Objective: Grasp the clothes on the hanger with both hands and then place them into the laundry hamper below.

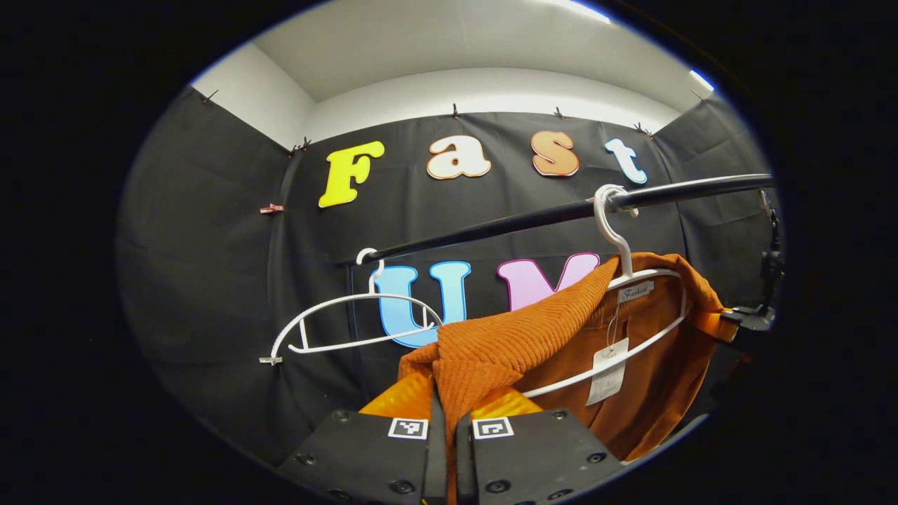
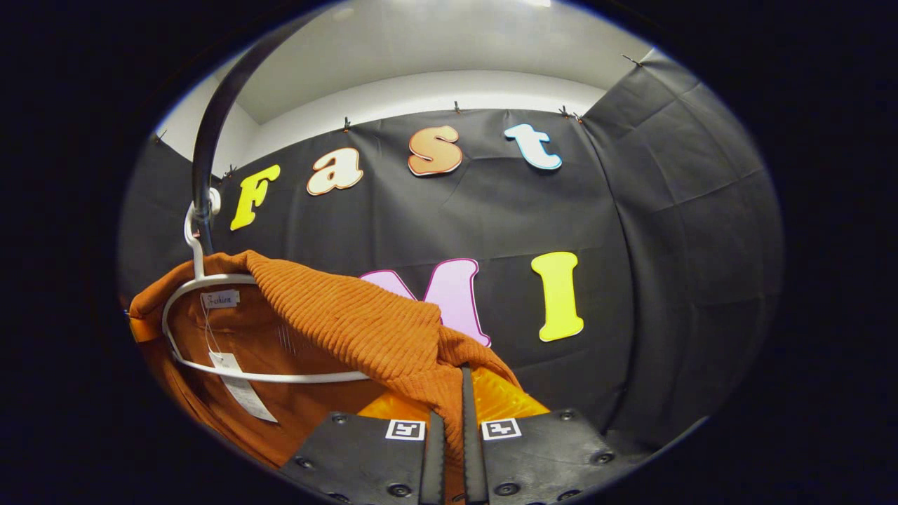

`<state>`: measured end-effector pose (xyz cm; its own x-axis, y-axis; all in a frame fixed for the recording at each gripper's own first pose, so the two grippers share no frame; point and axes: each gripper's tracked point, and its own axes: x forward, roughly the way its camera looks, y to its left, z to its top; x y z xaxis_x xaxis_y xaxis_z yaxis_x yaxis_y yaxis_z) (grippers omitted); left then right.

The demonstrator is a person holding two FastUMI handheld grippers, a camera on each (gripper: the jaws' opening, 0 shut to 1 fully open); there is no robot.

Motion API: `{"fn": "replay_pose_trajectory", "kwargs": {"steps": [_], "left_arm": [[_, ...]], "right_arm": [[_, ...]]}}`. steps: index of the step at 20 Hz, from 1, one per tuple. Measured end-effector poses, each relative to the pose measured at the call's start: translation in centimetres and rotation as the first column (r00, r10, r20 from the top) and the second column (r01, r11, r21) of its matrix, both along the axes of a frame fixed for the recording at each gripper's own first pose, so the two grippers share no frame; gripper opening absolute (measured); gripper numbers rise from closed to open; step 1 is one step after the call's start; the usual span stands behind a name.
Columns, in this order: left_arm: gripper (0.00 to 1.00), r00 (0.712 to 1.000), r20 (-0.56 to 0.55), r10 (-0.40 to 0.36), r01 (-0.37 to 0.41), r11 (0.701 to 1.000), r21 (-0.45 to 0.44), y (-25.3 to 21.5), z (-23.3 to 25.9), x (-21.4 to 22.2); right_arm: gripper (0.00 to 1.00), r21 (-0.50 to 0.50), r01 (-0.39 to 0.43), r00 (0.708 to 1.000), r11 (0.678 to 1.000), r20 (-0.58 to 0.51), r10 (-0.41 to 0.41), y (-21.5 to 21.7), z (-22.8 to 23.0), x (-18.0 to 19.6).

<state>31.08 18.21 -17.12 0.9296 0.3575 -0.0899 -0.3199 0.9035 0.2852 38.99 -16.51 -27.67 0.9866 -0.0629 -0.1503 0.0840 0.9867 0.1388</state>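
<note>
- On the rail (image 1: 533, 219): one orange ribbed garment (image 1: 533, 330), draped over one white hanger (image 1: 635, 280); a second white hanger (image 1: 351, 308) hangs bare farther along the same rail. Count: one garment, two hangers, one rail.
- One paper tag (image 1: 607, 372) dangles inside the garment's neck, below the sewn label.
- Left gripper (image 1: 449, 414): fingers drawn almost together, a fold of the garment's shoulder pinched between them (cloth rises straight out of the narrow gap).
- Right gripper (image 2: 454, 414): likewise nearly closed, clamped on the opposite shoulder of the garment (image 2: 351, 315); the cloth runs from its fingers up to the hanger (image 2: 203, 280).
- In the left gripper view, a dark piece of equipment (image 1: 751, 319) sits at the garment's far edge; I cannot tell what it is.
- Edges and room: the garment's collar lies on the hanger's arch, the hook sits over the rail (image 2: 210, 140). Black cloth wall (image 2: 666, 245) stands behind and to both sides, well apart from the garment; open space lies between the two hangers.
</note>
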Motion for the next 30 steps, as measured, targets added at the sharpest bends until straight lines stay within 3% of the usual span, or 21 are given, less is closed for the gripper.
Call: {"fn": "replay_pose_trajectory", "kwargs": {"steps": [4,8,11,16,17,19,21,23,26,27,29,30], "left_arm": [[0.09,0.998,0.059,-0.033,0.030,0.999,0.044,0.1,2.7,1.0],[0.10,0.997,0.055,-0.053,0.052,0.998,0.033,1.5,3.4,2.7],[0.10,0.996,0.033,-0.088,0.088,0.996,-0.015,2.1,3.6,4.1],[0.10,0.992,-0.002,-0.130,0.130,0.989,-0.068,3.8,3.8,6.3],[0.10,0.991,-0.001,-0.131,0.130,0.987,-0.097,4.2,3.9,6.6],[0.09,0.991,0.001,-0.132,0.131,0.982,-0.140,5.1,4.4,7.2],[0.09,0.989,0.009,-0.146,0.146,0.977,-0.153,6.0,5.0,7.9],[0.09,0.988,-0.007,-0.152,0.150,0.978,-0.144,7.1,4.4,8.7],[0.09,0.987,-0.093,-0.134,0.119,0.982,-0.146,8.7,1.3,9.0],[0.09,0.984,-0.120,-0.135,0.117,0.983,-0.143,8.8,0.3,8.9],[0.09,0.978,-0.130,-0.164,0.141,0.975,-0.170,8.4,-1.3,8.7],[0.09,0.978,-0.101,-0.182,0.158,0.966,-0.202,8.1,-1.1,8.6]], "right_arm": [[0.15,0.144,-0.095,0.995,0.985,0.010,0.095,0.3,0.4,0.8],[0.14,0.116,-0.252,0.967,0.961,-0.015,0.256,0.9,0.4,1.2],[0.14,0.208,-0.341,0.939,0.917,0.030,0.343,0.8,2.3,1.5],[0.14,0.313,-0.406,0.914,0.858,0.157,0.375,0.4,5.9,1.5],[0.10,0.328,-0.414,0.910,0.849,0.172,0.377,0.9,6.2,1.4],[0.14,0.347,-0.428,0.903,0.834,0.194,0.383,1.7,7.2,2.2],[0.19,0.341,-0.432,0.900,0.835,0.220,0.377,2.1,8.2,3.8],[0.14,0.330,-0.428,0.901,0.841,0.222,0.372,2.6,8.2,5.7],[0.14,0.266,-0.425,0.905,0.865,0.153,0.397,3.4,5.7,8.1],[0.19,0.254,-0.427,0.904,0.868,0.116,0.411,3.6,4.5,8.2],[0.10,0.262,-0.407,0.911,0.875,0.051,0.409,2.7,2.1,8.0],[0.14,0.297,-0.396,0.916,0.869,0.060,0.397,2.3,2.0,7.9]]}}
